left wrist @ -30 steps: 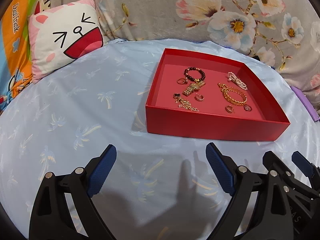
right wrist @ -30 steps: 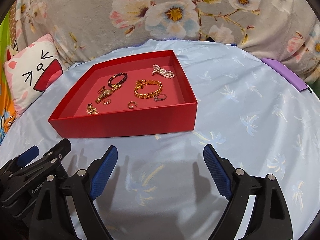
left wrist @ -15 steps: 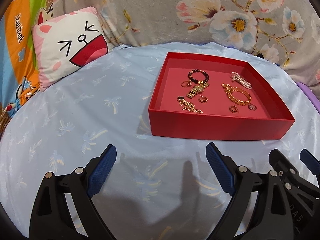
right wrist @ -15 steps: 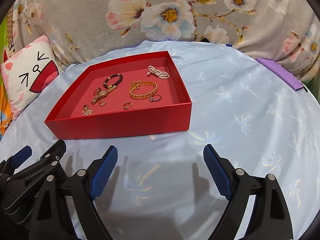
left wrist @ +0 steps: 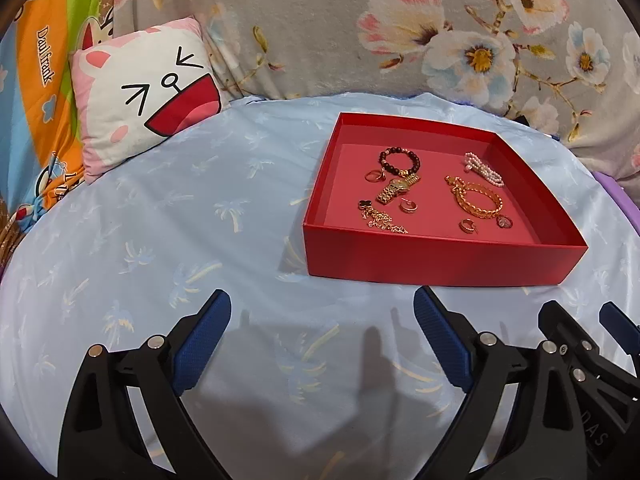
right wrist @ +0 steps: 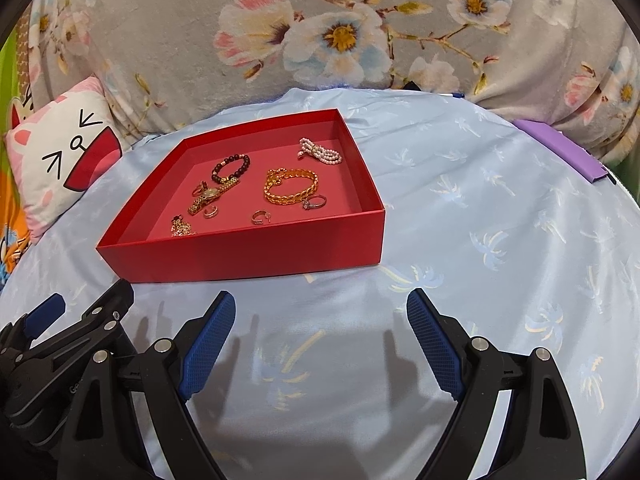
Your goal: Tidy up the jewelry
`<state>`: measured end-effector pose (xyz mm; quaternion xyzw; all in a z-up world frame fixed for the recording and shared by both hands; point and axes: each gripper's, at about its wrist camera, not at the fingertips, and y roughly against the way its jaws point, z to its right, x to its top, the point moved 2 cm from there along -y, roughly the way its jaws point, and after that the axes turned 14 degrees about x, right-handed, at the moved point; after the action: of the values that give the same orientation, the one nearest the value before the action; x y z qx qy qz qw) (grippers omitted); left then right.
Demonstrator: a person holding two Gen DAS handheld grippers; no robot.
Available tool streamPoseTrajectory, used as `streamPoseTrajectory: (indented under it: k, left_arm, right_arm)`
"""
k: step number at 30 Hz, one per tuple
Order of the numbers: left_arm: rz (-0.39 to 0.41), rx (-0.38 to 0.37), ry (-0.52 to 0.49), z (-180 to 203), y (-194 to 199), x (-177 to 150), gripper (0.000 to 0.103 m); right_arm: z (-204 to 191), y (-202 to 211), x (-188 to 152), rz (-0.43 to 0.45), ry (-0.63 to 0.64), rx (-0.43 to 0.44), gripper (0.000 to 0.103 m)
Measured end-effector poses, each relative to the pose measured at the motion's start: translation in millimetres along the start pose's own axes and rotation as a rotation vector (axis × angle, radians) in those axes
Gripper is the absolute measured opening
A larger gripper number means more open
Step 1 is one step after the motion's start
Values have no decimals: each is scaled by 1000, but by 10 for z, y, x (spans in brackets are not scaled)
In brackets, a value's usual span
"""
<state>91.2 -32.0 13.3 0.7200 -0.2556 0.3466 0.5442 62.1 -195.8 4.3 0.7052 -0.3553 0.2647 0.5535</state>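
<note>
A red box (left wrist: 436, 258) sits on the blue sheet, also in the right wrist view (right wrist: 248, 258). Inside lie a dark bead bracelet (left wrist: 399, 160), a gold watch (left wrist: 398, 188), a gold chain bracelet (left wrist: 478, 200), a pearl piece (left wrist: 484, 168), a gold necklace (left wrist: 382, 218) and several rings. In the right wrist view I see the chain bracelet (right wrist: 290, 188), the pearls (right wrist: 320, 152) and the bead bracelet (right wrist: 231, 168). My left gripper (left wrist: 322, 336) is open and empty, in front of the box. My right gripper (right wrist: 320, 338) is open and empty beside it.
A pink cat pillow (left wrist: 144, 92) leans at the back left. A floral grey blanket (left wrist: 400, 28) rises behind the sheet. A purple flat object (right wrist: 560, 150) lies at the right edge. The blue sheet (left wrist: 180, 220) spreads left of the box.
Both grippers have drawn back and risen a little from the box, which now looks smaller and farther. Both stay open. The jewelry has not moved.
</note>
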Motion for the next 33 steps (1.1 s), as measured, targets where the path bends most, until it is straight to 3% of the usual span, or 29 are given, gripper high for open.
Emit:
streamPoseTrajectory:
  k: [33]
  left_arm:
    - [-4, -1, -4, 26, -4, -8, 90]
  right_arm:
    - [14, -1, 7, -4, -4, 0, 86]
